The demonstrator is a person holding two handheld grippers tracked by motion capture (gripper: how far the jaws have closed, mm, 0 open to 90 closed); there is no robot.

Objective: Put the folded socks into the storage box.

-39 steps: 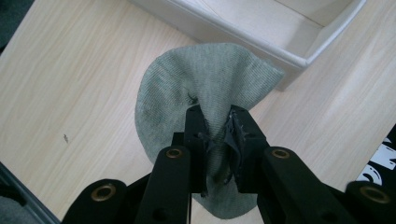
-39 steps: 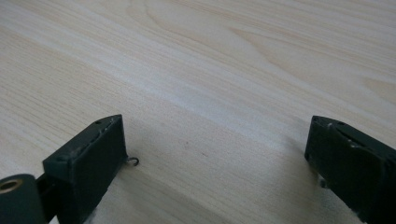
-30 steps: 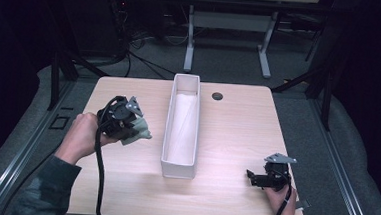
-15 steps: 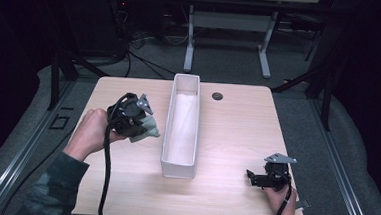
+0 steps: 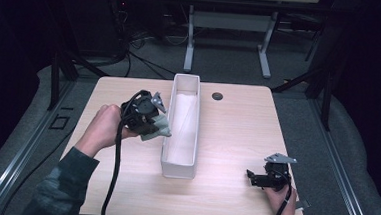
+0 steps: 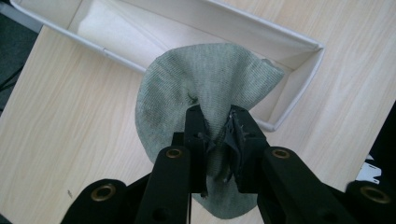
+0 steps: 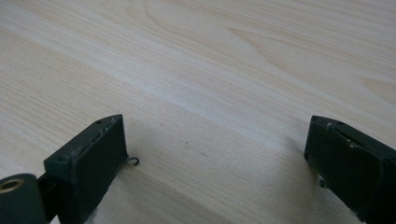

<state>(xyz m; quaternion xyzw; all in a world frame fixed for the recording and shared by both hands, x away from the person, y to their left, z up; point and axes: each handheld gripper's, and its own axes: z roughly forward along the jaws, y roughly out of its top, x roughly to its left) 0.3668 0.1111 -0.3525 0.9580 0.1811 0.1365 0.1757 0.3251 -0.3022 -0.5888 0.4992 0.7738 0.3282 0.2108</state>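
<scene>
Cloth [image 6: 205,88], grey-green and bunched, is pinched in the closed left tool [image 6: 217,135], hanging just beside the near wall of the long white box [image 5: 179,164]. From above, the right tool [image 5: 260,178] rests low on the wooden surface [image 5: 237,125], well apart from the box. Its own view shows both jaws spread wide over bare wood.

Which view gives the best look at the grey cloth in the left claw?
The left gripper view: the grey cloth fills the centre, its knit weave clear, pinched between the left claw, hanging over the white bin rim. The high view shows the cloth small, beside the bin. The right gripper view looks at bare table.
</scene>
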